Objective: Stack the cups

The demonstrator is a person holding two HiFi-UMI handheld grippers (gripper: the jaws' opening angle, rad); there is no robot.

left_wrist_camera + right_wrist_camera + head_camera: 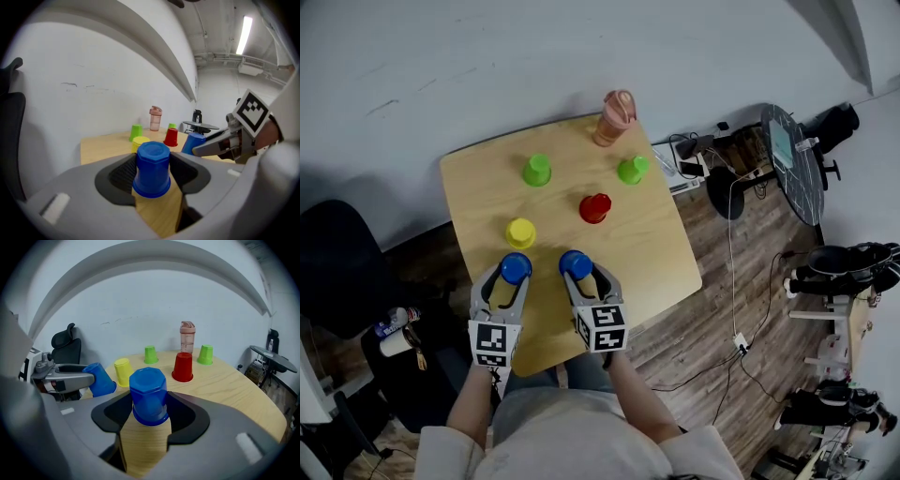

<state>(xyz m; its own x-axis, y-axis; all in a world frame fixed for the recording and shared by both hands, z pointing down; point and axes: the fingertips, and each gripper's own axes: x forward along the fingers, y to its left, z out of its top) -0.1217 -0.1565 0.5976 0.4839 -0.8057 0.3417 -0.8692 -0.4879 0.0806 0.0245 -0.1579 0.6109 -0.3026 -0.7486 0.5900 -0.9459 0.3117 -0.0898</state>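
**Both grippers pinch a blue cup at the near edge**

The person's forearms reach forward side by side over the near edge of the table (656,244). The left gripper (515,274) and right gripper (577,270) point away from the body and lie close together, nearly parallel. The left jaws pinch the left blue cup (152,168) by its sides, pads against the wall. The right jaws pinch the right blue cup (148,397) the same way. Both cups are mouth down. Seen from the other gripper's view, each looks slightly tilted. I cannot tell whether either is clear of the tabletop.

There are six cups, all mouth down: two blue, two green, one yellow and one red. The yellow cup (521,232) stands just beyond the left gripper. The red cup (594,207) stands beyond the right one. The green cups (537,170) (632,170) stand further back, well apart from each other.

One pink bottle (615,117) stands upright at the far edge. A black chair (342,262) is on the left of the table. On the right, cables (731,281) lie on the wood floor, near a round dark table (792,164). Nothing stands between the held cups and the rest.
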